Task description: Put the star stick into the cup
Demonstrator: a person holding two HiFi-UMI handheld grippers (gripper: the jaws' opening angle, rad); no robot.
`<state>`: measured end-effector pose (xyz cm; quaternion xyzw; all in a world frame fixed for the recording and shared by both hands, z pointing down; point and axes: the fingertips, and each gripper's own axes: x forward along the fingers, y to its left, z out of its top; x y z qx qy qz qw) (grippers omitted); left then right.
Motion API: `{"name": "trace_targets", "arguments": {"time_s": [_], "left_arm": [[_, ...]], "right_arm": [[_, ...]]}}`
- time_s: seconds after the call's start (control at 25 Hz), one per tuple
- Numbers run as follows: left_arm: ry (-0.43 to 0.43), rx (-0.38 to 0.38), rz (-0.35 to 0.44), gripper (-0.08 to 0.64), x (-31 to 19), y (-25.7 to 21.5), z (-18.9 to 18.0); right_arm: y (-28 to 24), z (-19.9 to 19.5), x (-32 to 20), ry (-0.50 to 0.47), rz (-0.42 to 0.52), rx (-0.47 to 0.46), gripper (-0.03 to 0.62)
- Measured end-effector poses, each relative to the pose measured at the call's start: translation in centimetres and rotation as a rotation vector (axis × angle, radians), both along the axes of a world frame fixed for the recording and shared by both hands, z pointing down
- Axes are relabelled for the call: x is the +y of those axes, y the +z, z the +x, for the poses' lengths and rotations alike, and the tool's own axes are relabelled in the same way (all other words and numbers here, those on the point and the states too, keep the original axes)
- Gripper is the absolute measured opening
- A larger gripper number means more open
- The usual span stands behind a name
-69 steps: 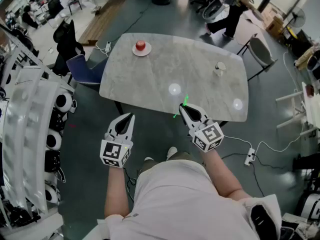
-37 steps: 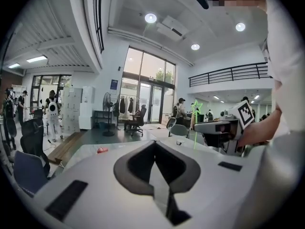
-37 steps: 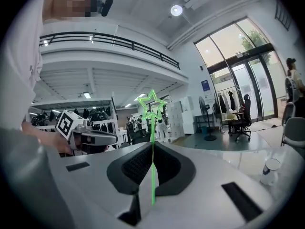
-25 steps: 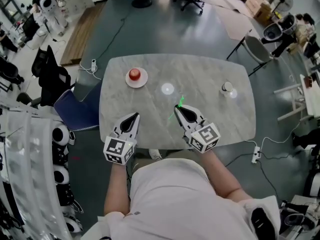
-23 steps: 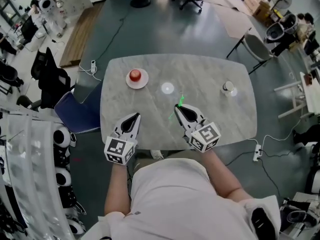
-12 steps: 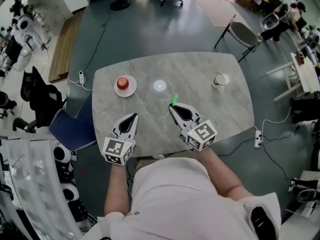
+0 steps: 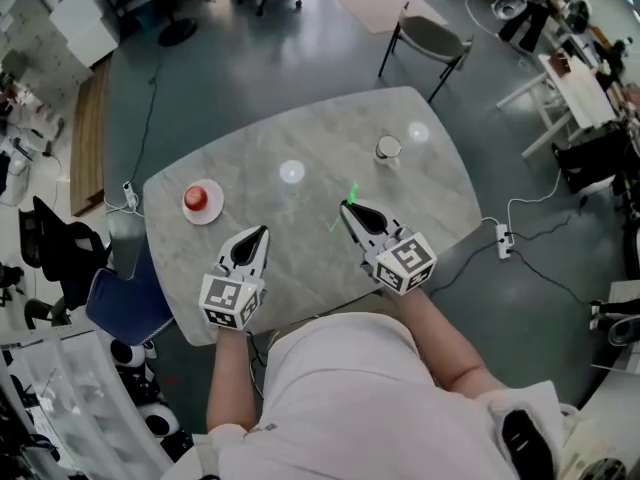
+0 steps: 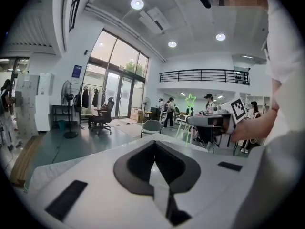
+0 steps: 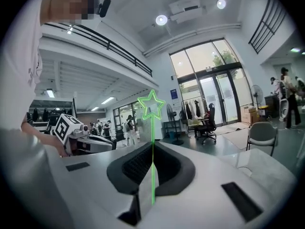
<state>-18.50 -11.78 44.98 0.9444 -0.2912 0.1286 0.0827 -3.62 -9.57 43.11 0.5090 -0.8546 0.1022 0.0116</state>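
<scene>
My right gripper (image 7: 347,209) is shut on the green star stick (image 7: 347,202), which sticks out past the jaw tips over the grey marble table (image 7: 440,203). In the right gripper view the stick (image 9: 152,128) runs up between the closed jaws, its star outline on top. The small cup (image 7: 387,148) stands on the table, beyond and a little right of the star, apart from it. My left gripper (image 7: 260,233) hovers over the table's near left part, shut and holding nothing; its closed jaws (image 8: 155,146) show in the left gripper view.
A red apple on a white plate (image 7: 203,199) sits near the table's left edge. Two bright light reflections lie on the tabletop. A chair (image 7: 432,38) stands beyond the far side, a blue chair (image 7: 120,303) at the near left. Cables cross the floor at right.
The head view has swung, so the table looks turned and the cup now lies closer to the star's tip. The stick stays clamped in the right gripper; the left gripper stays shut.
</scene>
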Motion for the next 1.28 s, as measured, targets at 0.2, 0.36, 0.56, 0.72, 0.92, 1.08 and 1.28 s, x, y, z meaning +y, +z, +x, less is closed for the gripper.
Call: {"name": "trace_targets", "arguments": {"time_s": [0.2,0.36,0.56,0.72,0.92,1.08,1.28], "left_arm": [[0.07,-0.016,-0.013,0.003,0.5,0.6,5.1],[0.102,-0.03,-0.028,0.003,1.0,1.0,8.8],[0.125,-0.059,-0.042,0.003,1.6,1.7,12.5],[0.114,-0.083,-0.065,0.003,1.6,2.5,14.5],[0.088,-0.116,-0.092,0.003,1.4,3.7,16.5],[0.054,-0.153,-0.122,0.003,1.0,4.8,17.3],[-0.008,-0.18,-0.168,0.003,0.3,6.3,17.6]], "right_arm": [[0.8,7.1,1.1,0.11,-0.021,-0.007,0.015],[1.7,12.3,2.2,0.178,-0.042,-0.015,0.015],[3.1,17.4,2.9,0.225,-0.066,-0.037,0.015],[4.0,20.3,2.5,0.23,-0.083,-0.056,0.015],[5.5,23.3,0.8,0.218,-0.098,-0.075,0.015],[6.5,25.5,-1.3,0.198,-0.104,-0.094,0.015],[6.9,27.8,-4.4,0.172,-0.102,-0.108,0.015]]}}
